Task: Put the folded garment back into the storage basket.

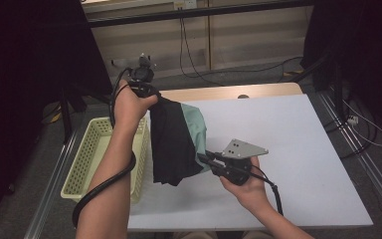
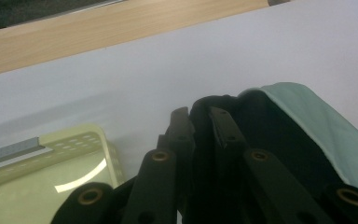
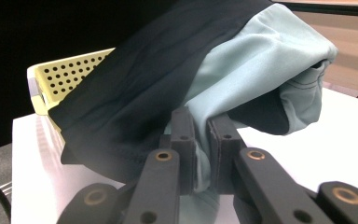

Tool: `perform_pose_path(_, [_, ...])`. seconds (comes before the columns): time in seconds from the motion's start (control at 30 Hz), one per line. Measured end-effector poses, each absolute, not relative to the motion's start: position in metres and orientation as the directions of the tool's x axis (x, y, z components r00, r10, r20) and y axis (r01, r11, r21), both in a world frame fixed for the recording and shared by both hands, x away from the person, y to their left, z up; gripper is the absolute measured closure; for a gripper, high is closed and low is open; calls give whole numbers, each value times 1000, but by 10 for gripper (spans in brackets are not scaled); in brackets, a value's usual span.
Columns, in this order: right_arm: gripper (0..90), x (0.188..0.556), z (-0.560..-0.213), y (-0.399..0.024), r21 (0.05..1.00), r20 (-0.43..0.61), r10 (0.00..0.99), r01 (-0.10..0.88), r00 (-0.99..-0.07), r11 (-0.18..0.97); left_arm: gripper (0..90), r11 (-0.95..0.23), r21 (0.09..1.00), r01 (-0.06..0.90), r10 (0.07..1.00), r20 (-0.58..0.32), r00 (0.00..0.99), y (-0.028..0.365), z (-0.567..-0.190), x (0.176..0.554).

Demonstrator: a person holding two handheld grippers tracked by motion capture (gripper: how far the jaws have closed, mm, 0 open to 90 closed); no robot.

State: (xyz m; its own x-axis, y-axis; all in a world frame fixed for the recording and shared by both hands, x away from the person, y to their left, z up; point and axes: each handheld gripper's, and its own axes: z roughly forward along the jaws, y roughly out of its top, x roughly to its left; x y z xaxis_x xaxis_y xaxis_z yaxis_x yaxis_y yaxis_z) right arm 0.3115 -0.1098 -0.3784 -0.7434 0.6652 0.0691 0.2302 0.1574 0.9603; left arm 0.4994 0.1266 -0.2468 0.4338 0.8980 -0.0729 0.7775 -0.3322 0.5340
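Black-and-teal garment [image 1: 176,142] hanging between left gripper [image 1: 151,92], right gripper [image 1: 204,158]; both clamped

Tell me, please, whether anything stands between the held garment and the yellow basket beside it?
Nothing visible does. The garment hangs pinched between the left gripper and right gripper, right beside the basket, whose open top looks unobstructed.

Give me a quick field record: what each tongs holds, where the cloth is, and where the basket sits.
left tongs: shut on the top edge of the cloth
right tongs: shut on the cloth's lower, mint-green side
cloth: black and mint green, held up, hanging over the table
basket: yellow, perforated, at the table's left edge, beside the cloth
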Motion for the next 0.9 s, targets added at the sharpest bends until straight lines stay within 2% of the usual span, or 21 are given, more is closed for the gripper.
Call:
perform_pose_path(0.37, [831, 314, -377, -104, 962, 105, 654, 242, -749, 123, 808, -329, 537, 777, 902, -65, 427, 132, -239, 500])
perform_pose_path(0.9, [831, 316, -370, -94, 965, 101, 634, 231, -767, 125, 808, -328, 516, 791, 912, -46, 408, 137, -229, 502])
